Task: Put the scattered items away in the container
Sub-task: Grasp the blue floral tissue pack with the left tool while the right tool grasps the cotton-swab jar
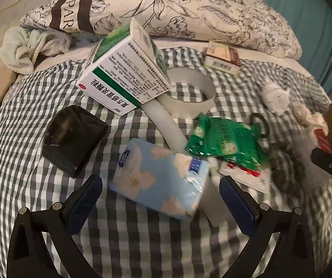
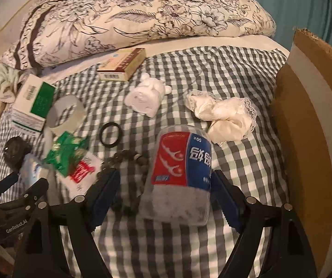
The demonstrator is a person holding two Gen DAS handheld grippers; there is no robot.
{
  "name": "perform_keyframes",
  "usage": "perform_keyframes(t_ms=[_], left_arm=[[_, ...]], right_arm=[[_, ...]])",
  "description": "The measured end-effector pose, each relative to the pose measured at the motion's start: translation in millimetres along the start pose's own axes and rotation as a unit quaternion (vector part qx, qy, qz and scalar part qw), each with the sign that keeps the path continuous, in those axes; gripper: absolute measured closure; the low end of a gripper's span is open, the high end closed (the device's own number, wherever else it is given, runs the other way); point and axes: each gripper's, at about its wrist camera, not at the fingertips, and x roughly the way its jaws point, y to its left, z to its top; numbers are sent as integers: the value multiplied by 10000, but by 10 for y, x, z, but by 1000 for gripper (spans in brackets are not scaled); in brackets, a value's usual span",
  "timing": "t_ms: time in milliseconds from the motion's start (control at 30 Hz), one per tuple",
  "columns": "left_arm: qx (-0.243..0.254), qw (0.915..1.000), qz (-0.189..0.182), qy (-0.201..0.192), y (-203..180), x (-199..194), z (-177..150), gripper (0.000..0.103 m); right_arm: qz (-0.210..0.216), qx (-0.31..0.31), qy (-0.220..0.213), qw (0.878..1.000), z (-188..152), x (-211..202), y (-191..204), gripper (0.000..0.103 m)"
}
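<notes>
My left gripper point(image 1: 160, 205) is spread wide, straddling the pale-blue flowered plastic tissue pack point(image 1: 160, 180), pads not on it. R gripper point(image 2: 164, 195) also agape around the clear plastic jar w/ red-blue label point(image 2: 181, 176). Risk: jar lies on soft checked bedding point(image 2: 235, 74), could roll off-centre as I close. Brown cardboard box point(image 2: 309, 139) at 3 o'clock; can't see inside.

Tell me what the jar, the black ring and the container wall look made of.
Jar: clear plastic, probably; glossy, see-through wall with a red and blue printed label around it.
Black ring: looks like rubber or elastic; matte, thin, lying flat on the checked sheet. Which one, I cannot tell.
Container wall: brown corrugated cardboard, matte, with a ragged torn top edge.
</notes>
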Motion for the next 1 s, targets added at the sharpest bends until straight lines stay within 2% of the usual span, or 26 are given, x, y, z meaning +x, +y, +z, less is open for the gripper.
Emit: perform_keyframes(t_ms=[133, 200, 333, 433, 500, 567, 633, 1000], left_arm=[[-98, 9999, -105, 28, 45, 168, 14, 0], [-92, 9999, -90, -97, 42, 181, -2, 0], [26, 9994, 82, -347, -26, 203, -59, 0], [18, 9993, 29, -371, -18, 188, -54, 4], [32, 9993, -43, -361, -27, 173, -53, 10], [158, 9991, -50, -383, -71, 125, -67, 21], [223, 9989, -45, -420, -104, 70, -85, 24], [-20, 9983, 49, -574, -53, -522, -281, 24]], right_arm=[[29, 68, 194, 9998, 18, 175, -65, 22], [13, 106, 274, 9996, 7, 271, -111, 22], [47, 138, 298, 9995, -37, 359, -147, 22], [46, 60, 226, 9997, -67, 359, -116, 26], [107, -17, 198, 9997, -85, 332, -90, 36], [151, -36, 196, 9997, -102, 303, -81, 36], [174, -71, 197, 9996, -128, 267, -70, 37], [335, -143, 30, 9993, -284, -264, -88, 40]])
